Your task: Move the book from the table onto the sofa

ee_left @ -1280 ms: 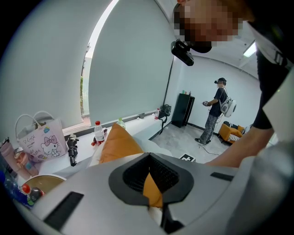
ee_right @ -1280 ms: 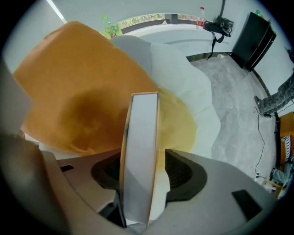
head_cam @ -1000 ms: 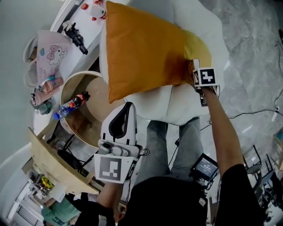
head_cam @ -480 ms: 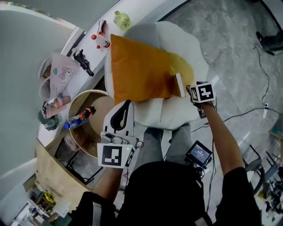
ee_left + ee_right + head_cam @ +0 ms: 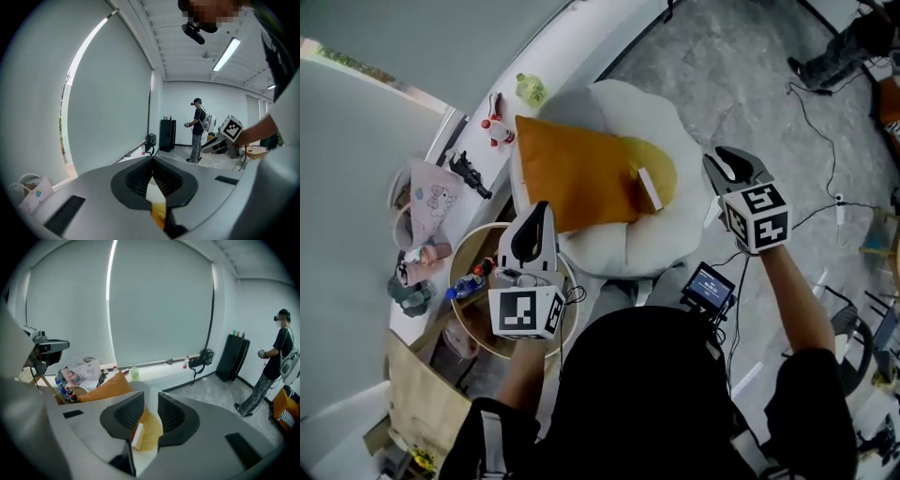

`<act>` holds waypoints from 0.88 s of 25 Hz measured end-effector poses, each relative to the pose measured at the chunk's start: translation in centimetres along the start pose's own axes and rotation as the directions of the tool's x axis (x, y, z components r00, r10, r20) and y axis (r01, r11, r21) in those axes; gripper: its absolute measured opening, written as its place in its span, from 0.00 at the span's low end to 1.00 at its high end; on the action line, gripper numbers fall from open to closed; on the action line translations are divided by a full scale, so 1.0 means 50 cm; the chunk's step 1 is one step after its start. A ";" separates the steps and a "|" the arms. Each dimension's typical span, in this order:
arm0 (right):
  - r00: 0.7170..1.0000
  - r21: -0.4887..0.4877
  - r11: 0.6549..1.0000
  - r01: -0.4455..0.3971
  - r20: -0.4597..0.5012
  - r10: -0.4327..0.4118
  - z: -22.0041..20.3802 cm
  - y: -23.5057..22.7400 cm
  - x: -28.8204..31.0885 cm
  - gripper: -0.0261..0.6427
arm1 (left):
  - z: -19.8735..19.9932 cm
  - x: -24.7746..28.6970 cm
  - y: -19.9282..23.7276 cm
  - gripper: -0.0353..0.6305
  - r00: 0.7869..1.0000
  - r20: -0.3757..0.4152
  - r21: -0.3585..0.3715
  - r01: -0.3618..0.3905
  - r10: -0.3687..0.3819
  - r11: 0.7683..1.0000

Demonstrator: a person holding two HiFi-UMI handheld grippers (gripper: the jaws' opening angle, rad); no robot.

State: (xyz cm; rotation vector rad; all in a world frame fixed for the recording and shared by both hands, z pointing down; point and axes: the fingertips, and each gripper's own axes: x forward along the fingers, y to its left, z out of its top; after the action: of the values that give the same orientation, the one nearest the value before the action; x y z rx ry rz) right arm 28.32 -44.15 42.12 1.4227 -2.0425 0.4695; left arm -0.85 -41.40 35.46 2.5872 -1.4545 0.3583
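1 book [image 5: 649,189]: lay on 1 white sofa [image 5: 675,122], at the right edge of 1 orange pillow [image 5: 572,173]. 2 grippers. Left gripper [image 5: 540,211]: over 1 round table [image 5: 461,246], jaws together, empty. Right gripper [image 5: 724,157]: right of the sofa, apart from the book; jaws narrowly parted, had just been closing, nothing between.

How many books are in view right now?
1. The book lies on the sofa, at the edge of the orange cushion; any under that cushion would be hidden.
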 end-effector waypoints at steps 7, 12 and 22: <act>0.973 -0.067 0.988 0.141 0.194 -0.126 0.083 0.013 -0.218 0.09 | 0.060 -0.038 -0.035 0.07 0.997 0.053 0.028 0.053 -0.055 0.998; 0.948 -0.016 0.986 0.169 0.277 -0.158 0.093 0.042 -0.320 0.09 | 0.092 -0.065 -0.065 0.07 0.991 0.088 0.042 0.096 -0.100 0.994; 0.930 0.110 0.979 0.173 0.308 -0.199 0.057 0.067 -0.366 0.08 | 0.101 -0.084 -0.079 0.07 0.985 0.093 0.085 0.139 -0.147 0.987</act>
State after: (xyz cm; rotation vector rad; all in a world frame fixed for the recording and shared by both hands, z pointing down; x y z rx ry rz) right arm 28.92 -31.48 28.22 1.8217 -2.1234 0.2568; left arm 1.11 -37.14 29.39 2.7891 -1.2979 0.2780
